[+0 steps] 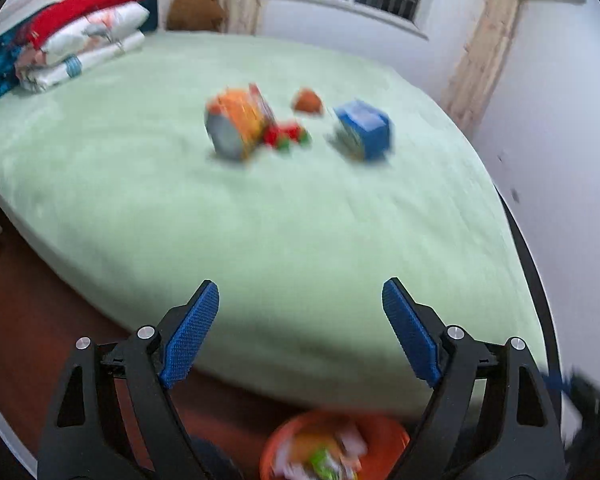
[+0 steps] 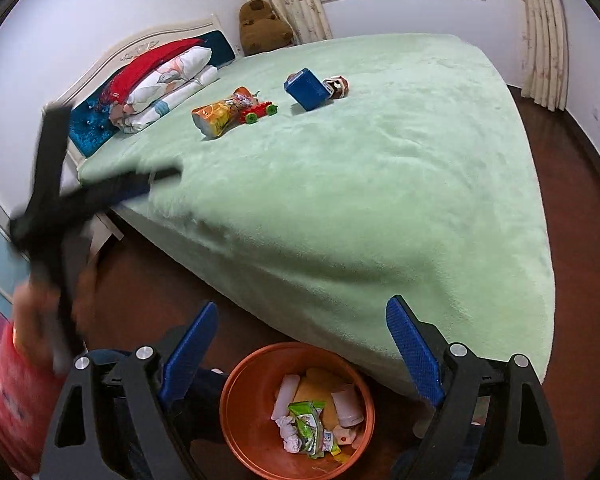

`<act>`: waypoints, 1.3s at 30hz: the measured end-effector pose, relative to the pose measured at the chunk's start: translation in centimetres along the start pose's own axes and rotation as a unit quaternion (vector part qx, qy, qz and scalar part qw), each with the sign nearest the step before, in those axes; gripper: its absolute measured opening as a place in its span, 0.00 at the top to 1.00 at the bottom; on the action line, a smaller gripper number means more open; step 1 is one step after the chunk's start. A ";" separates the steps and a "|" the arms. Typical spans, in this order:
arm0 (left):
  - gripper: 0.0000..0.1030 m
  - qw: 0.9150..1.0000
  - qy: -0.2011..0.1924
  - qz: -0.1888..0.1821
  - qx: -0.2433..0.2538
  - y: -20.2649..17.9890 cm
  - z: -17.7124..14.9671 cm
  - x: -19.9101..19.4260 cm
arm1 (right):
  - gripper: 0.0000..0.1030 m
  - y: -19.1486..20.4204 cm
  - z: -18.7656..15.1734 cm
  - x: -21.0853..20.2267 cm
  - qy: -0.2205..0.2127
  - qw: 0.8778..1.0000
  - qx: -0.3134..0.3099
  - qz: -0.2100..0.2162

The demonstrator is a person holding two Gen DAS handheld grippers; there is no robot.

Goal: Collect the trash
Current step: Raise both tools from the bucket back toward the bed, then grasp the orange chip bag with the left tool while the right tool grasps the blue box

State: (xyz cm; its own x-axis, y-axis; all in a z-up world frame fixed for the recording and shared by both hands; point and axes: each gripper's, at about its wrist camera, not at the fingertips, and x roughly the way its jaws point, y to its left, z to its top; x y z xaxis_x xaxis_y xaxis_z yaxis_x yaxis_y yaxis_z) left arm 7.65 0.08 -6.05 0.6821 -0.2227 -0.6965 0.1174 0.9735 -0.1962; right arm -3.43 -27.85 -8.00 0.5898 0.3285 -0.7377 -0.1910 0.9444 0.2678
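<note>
Step in hand, by judgement: between pickups, with some trash already in the bin (image 2: 236, 400) on the floor at the foot of the bed (image 2: 380, 200).

Left gripper (image 1: 300, 308): fingers spread wide, nothing held. Right gripper (image 2: 302, 320): fingers spread wide, nothing held, poised above the bin.

Remaining items on the bed, well apart from both grippers:
- Orange packet (image 2: 216, 117), touching the toy car (image 2: 258, 111).
- Blue box (image 2: 307, 89), tilted, just beside a brown wrapper (image 2: 338, 86).

Toy car probably not trash; leave in place.

Next move, by judgement: reach far across the bed to the packet or the box, straddle it with open fingers, close, carry back over the bin. Left view blurred; fine detail there not readable.
</note>
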 end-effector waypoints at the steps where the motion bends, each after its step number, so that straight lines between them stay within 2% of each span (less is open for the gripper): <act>1: 0.20 1.000 -0.004 0.003 -0.002 0.3 1.2 0.5 | 0.18 -0.1 -0.1 0.2 0.002 1.000 0.001 0.000; 5: 0.20 1.000 -0.001 0.014 -0.022 2.7 6.5 4.5 | 0.18 -0.5 -0.3 1.0 0.011 1.000 0.009 0.001; 8: 0.20 0.998 0.011 0.014 -0.060 5.1 9.1 7.4 | 0.18 -1.0 -0.3 1.6 0.017 1.000 0.014 -0.002; 13: 0.20 0.994 0.018 -0.008 -0.105 7.4 11.2 10.7 | 0.18 -1.6 -0.1 2.4 0.024 0.999 0.022 -0.006; 17: 0.20 0.988 0.019 -0.044 -0.144 8.6 11.7 12.8 | 0.18 -1.7 0.0 2.8 0.028 0.999 0.019 -0.008; 18: 0.22 0.987 0.014 -0.051 -0.151 8.7 11.8 12.9 | 0.18 -1.7 -0.1 2.8 0.029 0.999 0.018 -0.010; 20: 0.41 0.984 0.005 -0.062 -0.164 9.0 11.7 13.1 | 0.18 -1.8 0.0 2.9 0.030 0.999 0.018 -0.011; 21: 0.45 0.983 0.009 -0.077 -0.169 9.0 11.6 13.2 | 0.18 -1.9 0.0 3.1 0.032 0.999 0.018 -0.010; 24: 0.55 0.984 0.007 -0.082 -0.161 8.8 11.4 13.1 | 0.18 -1.9 -0.1 3.3 0.034 0.999 0.020 -0.008; 29: 0.58 0.981 -0.003 -0.097 -0.169 9.2 10.5 11.0 | 0.18 -1.4 0.0 3.1 0.031 0.999 0.016 -0.002; 39: 0.60 0.984 -0.050 -0.119 -0.124 8.1 8.2 4.2 | 0.18 0.6 0.4 2.3 0.019 1.000 -0.003 0.003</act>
State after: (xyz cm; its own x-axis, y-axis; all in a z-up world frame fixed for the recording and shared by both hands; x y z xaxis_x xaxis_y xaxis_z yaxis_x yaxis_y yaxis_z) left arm 17.38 7.46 -4.96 0.7258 -0.4242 -0.5416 0.1110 0.8491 -0.5163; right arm -1.82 -26.56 -9.29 0.5587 0.3342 -0.7591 -0.1986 0.9425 0.2688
